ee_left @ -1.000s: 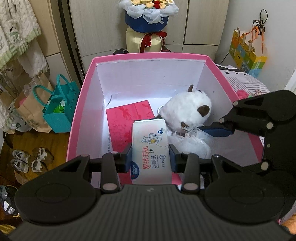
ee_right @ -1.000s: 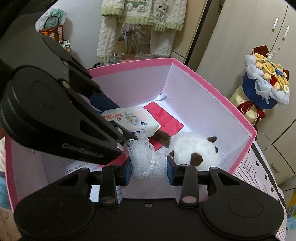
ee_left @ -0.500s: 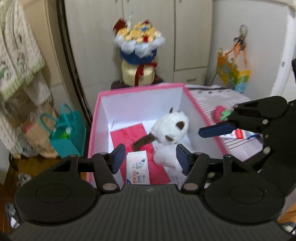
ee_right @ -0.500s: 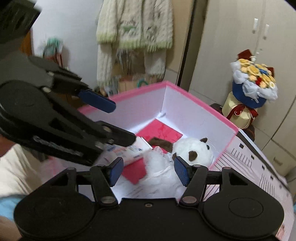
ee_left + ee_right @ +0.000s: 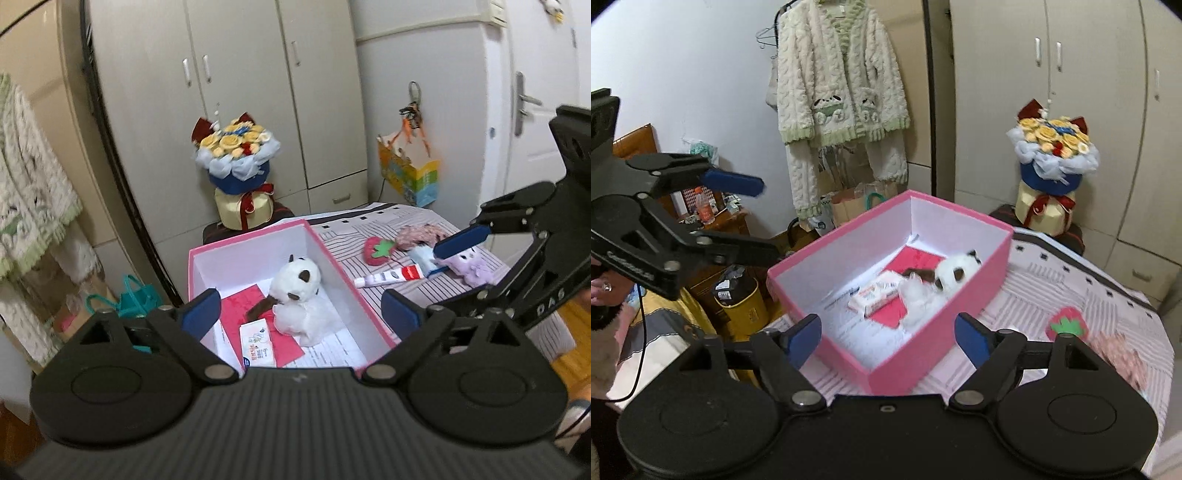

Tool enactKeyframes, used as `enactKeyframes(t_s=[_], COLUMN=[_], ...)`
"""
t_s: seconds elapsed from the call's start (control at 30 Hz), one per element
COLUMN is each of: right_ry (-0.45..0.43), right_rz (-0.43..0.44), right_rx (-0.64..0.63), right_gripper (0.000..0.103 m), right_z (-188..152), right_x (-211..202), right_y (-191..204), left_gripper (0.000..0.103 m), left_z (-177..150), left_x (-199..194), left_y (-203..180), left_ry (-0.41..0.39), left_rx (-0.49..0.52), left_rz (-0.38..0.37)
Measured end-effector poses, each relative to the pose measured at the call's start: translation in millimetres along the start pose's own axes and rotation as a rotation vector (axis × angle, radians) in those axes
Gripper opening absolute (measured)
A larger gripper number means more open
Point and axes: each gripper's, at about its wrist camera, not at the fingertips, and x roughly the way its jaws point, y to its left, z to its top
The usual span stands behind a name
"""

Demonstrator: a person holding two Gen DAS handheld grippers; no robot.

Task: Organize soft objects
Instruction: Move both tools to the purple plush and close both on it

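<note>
Box: pink box (image 5: 341, 275) with white inner walls stood open on the striped bed cover (image 5: 373, 236), at its left end
Inside the box: white plush animal with brown ears (image 5: 297, 282) lay against the right wall; white mesh puff (image 5: 316, 321) lay just in front of it, touching it; pack of wet wipes (image 5: 256, 345) lay to the left of the puff on a red envelope (image 5: 258, 314)
Same contents, right wrist view: plush animal (image 5: 955, 271), wipes pack (image 5: 877, 291) and puff (image 5: 918, 297) all sat in the middle of the box (image 5: 897, 363), on its floor
Left gripper: left gripper (image 5: 301, 314) hung above the near end of the box, fingers (image 5: 201, 314) spread wide, nothing between them
Right gripper: right gripper (image 5: 888, 338) hung over the near rim of the box, fingers (image 5: 971, 338) spread wide and empty; in the left wrist view it (image 5: 445, 258) appeared at the right, over the loose toys
Outside the box: strawberry plush (image 5: 376, 249), pink floral fabric piece (image 5: 421, 234), purple plush toy (image 5: 469, 266) and a white and red tube (image 5: 389, 277) lay on the bed cover, to the right of the box and apart from it
Background: flower bouquet (image 5: 236, 153) stood beyond the box in front of the wardrobe (image 5: 229, 85); fluffy cardigan (image 5: 842, 81) hung on the wall
</note>
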Motion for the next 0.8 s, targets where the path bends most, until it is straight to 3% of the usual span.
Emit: enactKeyframes(t_s=[0.17, 0.37, 0.57, 0.8], right_ry=[-0.033, -0.044, -0.019, -0.030], right_rz=[-0.043, -0.084, -0.180, -0.262], right_rx=[-0.020, 0.016, 0.069, 0.138], right_gripper=[0.090, 0.091, 0.092, 0.093], right_z=[-22, -56, -93, -134], right_x=[-34, -65, -78, -82], right_y=[7, 0, -19, -58], left_gripper=[0.097, 0.099, 0.099, 0.099], left_z=[-7, -13, -14, -9], left_x=[-16, -23, -1, 49], left_y=[-28, -64, -105, -139], left_ry=[0.011, 0.032, 0.066, 0.074], left_rx=[0.075, 0.145, 0.169, 0.103], left_rz=[0.009, -0.091, -0.201, -0.267])
